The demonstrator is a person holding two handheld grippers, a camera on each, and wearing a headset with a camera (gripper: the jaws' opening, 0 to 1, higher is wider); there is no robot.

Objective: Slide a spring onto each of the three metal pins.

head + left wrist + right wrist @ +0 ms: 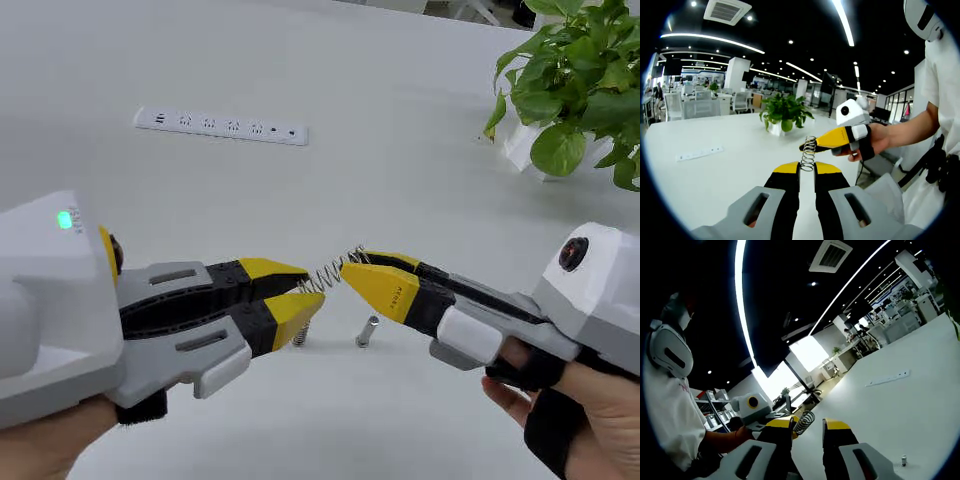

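White counter (400, 150) runs wide and almost bare under the work. Above its near part the spring (325, 273) hangs in the air, stretched nearly level between the two tools and touching nothing below. Its left end sits between the tips of the left tongs (305, 288), which are narrow and seem to pinch it. Its right end meets the tip of the right tongs (347, 266); these look almost closed from the head view but show a gap in the right gripper view, so I cannot tell if they grip.

Just below the spring, two pins lie on the counter: one bare pin (368, 330), and left of it a second pin (300, 335) that seems to carry coils already, though it is small and partly behind the left tongs.

I judge the step to be taking one spring under control, before threading. The next move calls for one tool to keep the spring while the other fetches the bare pin, then lining up the open coil end with the pin tip.

Far left lies a power strip (220, 126), far right a plant (575, 90).
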